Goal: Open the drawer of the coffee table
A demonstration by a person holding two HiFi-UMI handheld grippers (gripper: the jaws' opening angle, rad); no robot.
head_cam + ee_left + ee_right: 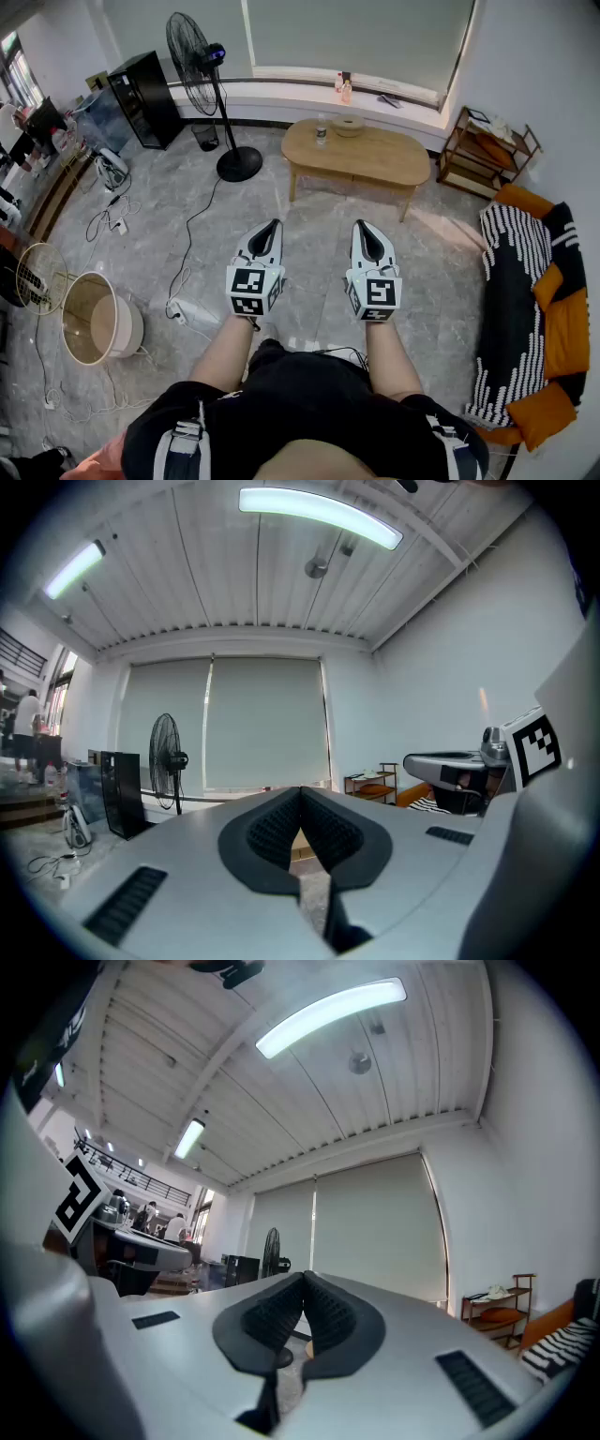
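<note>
The oval wooden coffee table [361, 153] stands across the room ahead of me, well beyond both grippers; no drawer shows from this angle. My left gripper [274, 225] and right gripper [363, 226] are held side by side in mid-air, level, pointing toward the table. Both are shut with nothing between the jaws. In the left gripper view the left gripper [301, 791] has its black pads pressed together, with a sliver of the table [302, 846] seen past them. The right gripper [304, 1279] looks the same in its own view.
A standing fan [208, 66] is left of the table, with cables [183, 253] and a power strip [192, 312] on the floor. A round basket [94, 319] sits at left, a striped sofa with orange cushions [530, 300] at right, a small shelf [487, 150] beyond it.
</note>
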